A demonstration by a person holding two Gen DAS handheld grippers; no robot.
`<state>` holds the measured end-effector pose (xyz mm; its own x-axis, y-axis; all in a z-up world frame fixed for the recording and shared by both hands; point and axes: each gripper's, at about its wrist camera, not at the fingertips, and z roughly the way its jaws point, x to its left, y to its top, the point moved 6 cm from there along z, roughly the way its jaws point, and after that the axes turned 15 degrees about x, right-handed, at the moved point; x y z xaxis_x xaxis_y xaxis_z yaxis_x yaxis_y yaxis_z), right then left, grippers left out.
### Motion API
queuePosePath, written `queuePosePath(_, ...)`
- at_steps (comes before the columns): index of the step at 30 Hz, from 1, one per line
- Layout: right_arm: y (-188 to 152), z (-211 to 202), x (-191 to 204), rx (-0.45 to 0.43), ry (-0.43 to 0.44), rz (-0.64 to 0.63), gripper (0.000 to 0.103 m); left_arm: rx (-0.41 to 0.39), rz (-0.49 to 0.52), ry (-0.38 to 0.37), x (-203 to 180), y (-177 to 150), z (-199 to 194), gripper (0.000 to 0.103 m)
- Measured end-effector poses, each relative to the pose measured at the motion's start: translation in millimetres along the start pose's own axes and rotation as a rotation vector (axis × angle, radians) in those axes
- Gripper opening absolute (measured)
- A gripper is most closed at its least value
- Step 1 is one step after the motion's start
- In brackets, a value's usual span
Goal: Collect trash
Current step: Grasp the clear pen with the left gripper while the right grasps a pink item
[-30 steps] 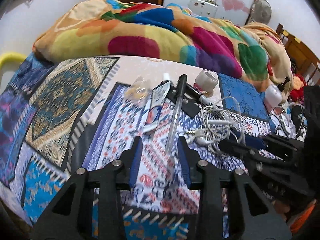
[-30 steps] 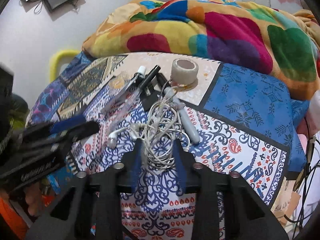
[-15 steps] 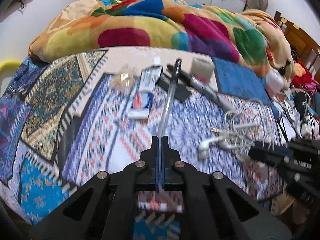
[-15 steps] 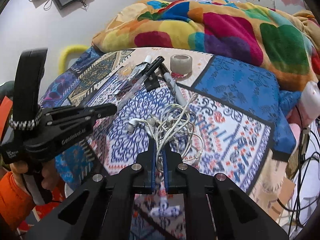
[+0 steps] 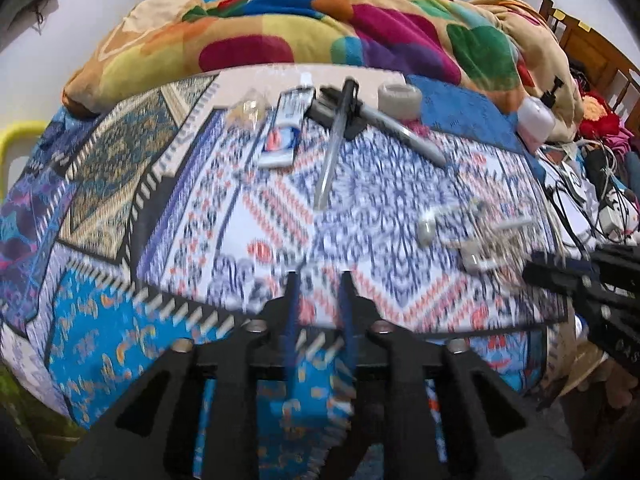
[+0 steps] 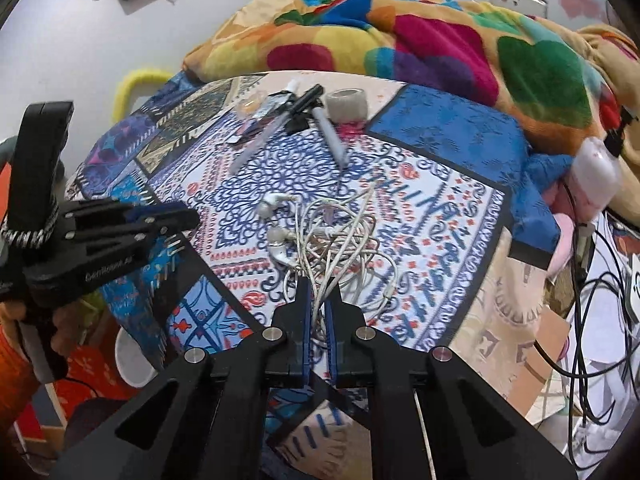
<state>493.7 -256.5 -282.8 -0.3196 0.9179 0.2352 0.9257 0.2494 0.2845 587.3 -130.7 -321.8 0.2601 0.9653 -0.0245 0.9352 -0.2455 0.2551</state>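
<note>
On the patterned bedspread (image 5: 280,208) lie a clear pen with a black cap (image 5: 334,148), a toothpaste tube (image 5: 286,130), a grey marker (image 5: 404,132), a roll of tape (image 5: 399,100), a crumpled clear wrapper (image 5: 250,106) and tangled white earphones (image 5: 472,236). My left gripper (image 5: 318,300) is open and empty, back near the bed's front edge. My right gripper (image 6: 316,304) is shut on the earphone cable (image 6: 332,248), which runs up from between its fingers. The left gripper shows in the right wrist view (image 6: 160,220).
A colourful blanket (image 5: 320,32) is heaped along the far side of the bed. A white bottle (image 5: 534,118) and tangled cables (image 5: 592,196) lie at the right. A yellow frame (image 6: 136,84) stands at the left.
My left gripper has let go of the pen, opened and drawn back toward the bed's edge. The pen lies on the bedspread. My right gripper stays shut on the earphones and has pulled back.
</note>
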Motion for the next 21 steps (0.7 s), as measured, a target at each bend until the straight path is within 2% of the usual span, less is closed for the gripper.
queuePosePath(2,1.5,0.3,-5.9,0.019,0.002,0.022,0.028,-0.017,0.002,0.010,0.5,12.6,0.9,0.033)
queuePosePath(3,3.9,-2.4,-10.8,0.004,0.009,0.037,0.041,-0.028,0.004,0.016,1.1,21.5,1.4,0.033)
queuePosePath(4,6.2,-6.0,-14.5,-0.019,0.008,0.050,0.048,-0.033,0.003,0.020,2.0,27.4,1.8,0.033)
queuePosePath(9,18.3,-18.9,-27.8,-0.065,-0.019,0.071,0.049,-0.057,-0.004,0.000,5.9,54.6,8.7,0.034)
queuePosePath(14,23.3,-11.4,-18.6,-0.056,0.000,0.044,0.049,-0.040,0.013,0.002,1.9,68.5,24.8,0.033)
queuePosePath(15,21.9,-9.5,-17.5,-0.055,-0.008,0.039,0.049,-0.058,0.023,0.016,0.2,68.4,23.7,0.028)
queuePosePath(16,20.9,-9.5,-17.8,-0.056,-0.013,0.040,0.049,-0.060,0.036,0.018,-2.5,67.3,23.1,0.011)
queuePosePath(17,23.6,-9.1,-18.9,-0.064,-0.013,0.048,0.049,-0.063,0.049,0.021,-4.9,65.4,22.7,0.007)
queuePosePath(21,37.8,-17.8,-28.5,-0.089,0.022,0.075,0.049,-0.072,0.051,0.039,-5.3,51.8,19.5,0.007)
